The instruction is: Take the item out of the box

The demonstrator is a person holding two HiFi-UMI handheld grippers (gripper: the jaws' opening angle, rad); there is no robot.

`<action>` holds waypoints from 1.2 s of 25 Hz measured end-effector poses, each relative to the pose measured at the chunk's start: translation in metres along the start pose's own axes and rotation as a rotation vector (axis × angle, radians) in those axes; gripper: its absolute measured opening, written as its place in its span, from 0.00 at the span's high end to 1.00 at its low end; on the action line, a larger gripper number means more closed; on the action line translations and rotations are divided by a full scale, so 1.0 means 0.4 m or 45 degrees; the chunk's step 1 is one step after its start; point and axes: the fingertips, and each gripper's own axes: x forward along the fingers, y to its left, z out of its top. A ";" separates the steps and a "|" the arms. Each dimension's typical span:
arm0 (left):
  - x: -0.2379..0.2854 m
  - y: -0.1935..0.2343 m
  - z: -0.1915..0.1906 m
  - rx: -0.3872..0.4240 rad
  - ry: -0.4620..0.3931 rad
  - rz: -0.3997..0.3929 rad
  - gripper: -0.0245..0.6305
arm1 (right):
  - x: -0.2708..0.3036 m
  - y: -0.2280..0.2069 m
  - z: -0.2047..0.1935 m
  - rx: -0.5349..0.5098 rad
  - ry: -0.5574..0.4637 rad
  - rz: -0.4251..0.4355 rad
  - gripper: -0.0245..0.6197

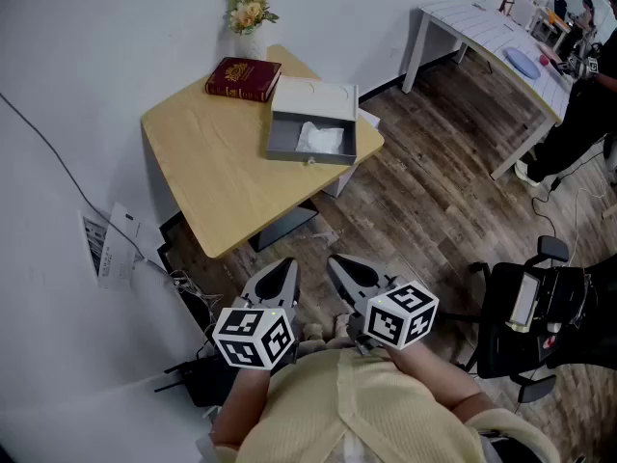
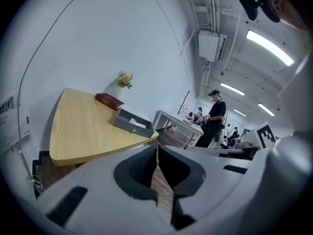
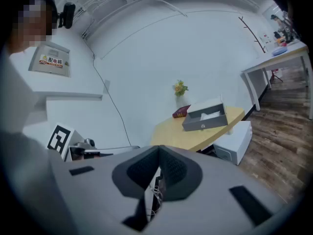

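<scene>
An open grey box (image 1: 310, 123) stands at the right corner of the wooden table (image 1: 207, 167), far from both grippers. A white crumpled item (image 1: 321, 139) lies inside it. In the left gripper view the box (image 2: 131, 123) lies ahead past the table's near edge; in the right gripper view the box (image 3: 205, 117) shows the white item (image 3: 211, 115) in it. My left gripper (image 1: 286, 268) and right gripper (image 1: 339, 266) are held close to the person's body above the floor, both shut and empty. The jaws meet at the tips of the left gripper (image 2: 156, 148) and the right gripper (image 3: 158, 151).
A red book (image 1: 243, 78) and a vase of flowers (image 1: 249, 13) stand at the table's back. A white cabinet (image 3: 234, 141) sits under the table. A white desk (image 1: 482, 27), a person in black (image 1: 578, 114) and a black chair (image 1: 525, 307) are on the right. Cables lie by the wall.
</scene>
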 end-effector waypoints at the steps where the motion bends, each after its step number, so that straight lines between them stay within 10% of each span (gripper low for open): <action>1: 0.001 0.002 0.001 0.000 0.000 0.003 0.92 | 0.001 -0.002 0.001 -0.002 0.002 -0.002 0.92; 30: 0.113 -0.078 -0.007 0.031 0.013 0.044 0.92 | -0.027 -0.106 0.040 0.025 0.033 0.086 0.91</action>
